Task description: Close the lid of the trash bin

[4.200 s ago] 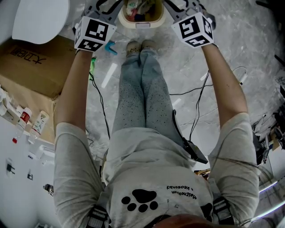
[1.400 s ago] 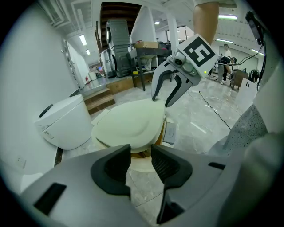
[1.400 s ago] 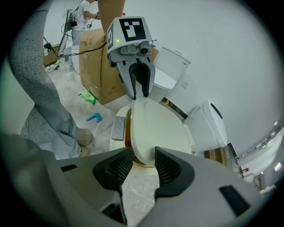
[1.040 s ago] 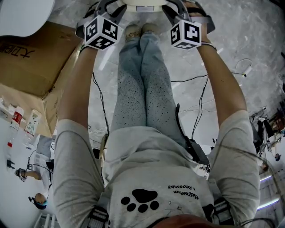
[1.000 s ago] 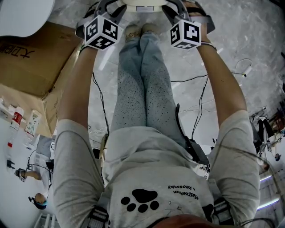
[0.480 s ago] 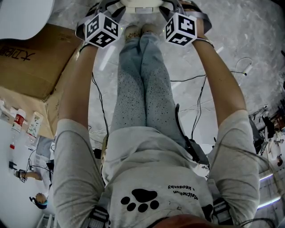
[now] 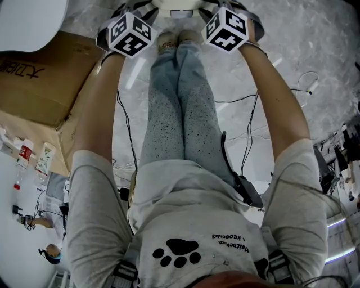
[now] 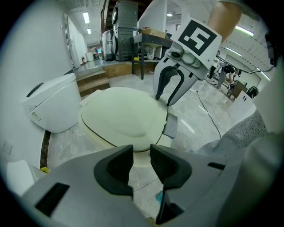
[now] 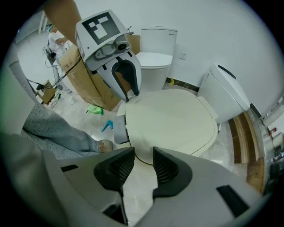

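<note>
The trash bin's cream lid [image 8: 124,117] [image 9: 171,122] lies flat on the bin, with a grey tab [image 8: 171,126] at its front edge. In the head view only a sliver of the bin [image 7: 175,5] shows at the top edge, between the two marker cubes [image 7: 128,35] [image 7: 226,28]. My left gripper [image 8: 141,162] hovers over the lid's near left side. My right gripper [image 9: 143,166] hovers over its right side. Each also shows in the other's view [image 9: 132,94] [image 8: 167,102]. Both pairs of jaws have just been closing a little, with nothing between them; both stand open.
White toilets [image 8: 53,108] [image 9: 155,57] stand behind the bin by the wall. A cardboard box [image 7: 39,73] is at the left, cables [image 7: 247,112] run across the marble floor, and the person's legs [image 7: 180,112] reach up to the bin. Small green [image 9: 95,108] and blue [image 9: 106,126] items lie nearby.
Four seconds ago the bin stood open with rubbish showing; now its lid is down. Over the last second both cubes drew slightly inward and the right one rolled.
</note>
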{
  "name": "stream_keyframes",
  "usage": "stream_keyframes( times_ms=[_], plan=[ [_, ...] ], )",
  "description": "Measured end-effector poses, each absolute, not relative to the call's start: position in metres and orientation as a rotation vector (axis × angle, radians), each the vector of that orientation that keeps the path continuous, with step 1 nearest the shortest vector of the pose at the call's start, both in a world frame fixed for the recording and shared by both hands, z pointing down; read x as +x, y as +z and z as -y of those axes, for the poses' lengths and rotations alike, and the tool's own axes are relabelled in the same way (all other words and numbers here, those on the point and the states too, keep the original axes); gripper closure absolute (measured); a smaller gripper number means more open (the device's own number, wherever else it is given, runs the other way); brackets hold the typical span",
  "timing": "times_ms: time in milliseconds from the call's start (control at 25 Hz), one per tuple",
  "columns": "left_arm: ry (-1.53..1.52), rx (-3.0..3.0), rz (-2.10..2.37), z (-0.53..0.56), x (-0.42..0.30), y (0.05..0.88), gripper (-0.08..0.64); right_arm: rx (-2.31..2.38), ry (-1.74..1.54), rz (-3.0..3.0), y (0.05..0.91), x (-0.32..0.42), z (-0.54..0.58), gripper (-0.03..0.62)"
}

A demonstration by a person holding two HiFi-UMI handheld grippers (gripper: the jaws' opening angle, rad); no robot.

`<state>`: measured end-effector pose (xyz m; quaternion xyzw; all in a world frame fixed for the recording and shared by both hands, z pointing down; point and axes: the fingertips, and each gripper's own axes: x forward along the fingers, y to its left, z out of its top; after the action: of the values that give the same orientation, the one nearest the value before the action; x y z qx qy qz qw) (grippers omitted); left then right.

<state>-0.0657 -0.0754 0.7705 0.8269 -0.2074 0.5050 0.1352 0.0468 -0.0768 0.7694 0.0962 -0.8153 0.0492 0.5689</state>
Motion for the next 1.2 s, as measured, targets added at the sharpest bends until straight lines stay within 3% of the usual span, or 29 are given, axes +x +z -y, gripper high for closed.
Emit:
stream_keyframes(
  times_ms=[160, 360, 400, 440, 520, 1200],
  plan=[
    [1.469, 2.349, 0.583, 0.075, -0.065, 0.774, 0.439, 0.289, 0.247, 1.905, 0.773, 0.045, 0.079, 0.512],
    [1.473, 2.308, 0.574, 0.075, -0.065, 0.775, 0.44, 0.38, 0.346, 1.894, 0.773, 0.046, 0.082, 0.513],
    [1.459, 2.285, 0.59, 0.076, -0.066, 0.775, 0.45, 0.403, 0.371, 1.895, 0.772, 0.046, 0.083, 0.521],
    [1.443, 2.256, 0.61, 0.078, -0.067, 0.775, 0.505, 0.425, 0.397, 1.897, 0.771, 0.046, 0.083, 0.53],
    [1.419, 2.208, 0.637, 0.08, -0.07, 0.773, 0.517, 0.462, 0.445, 1.907, 0.767, 0.047, 0.083, 0.54],
    [1.14, 2.126, 0.802, 0.079, -0.055, 0.696, 0.54, 0.82, 0.702, 2.042, 0.677, 0.045, 0.092, 0.56]
  ],
)
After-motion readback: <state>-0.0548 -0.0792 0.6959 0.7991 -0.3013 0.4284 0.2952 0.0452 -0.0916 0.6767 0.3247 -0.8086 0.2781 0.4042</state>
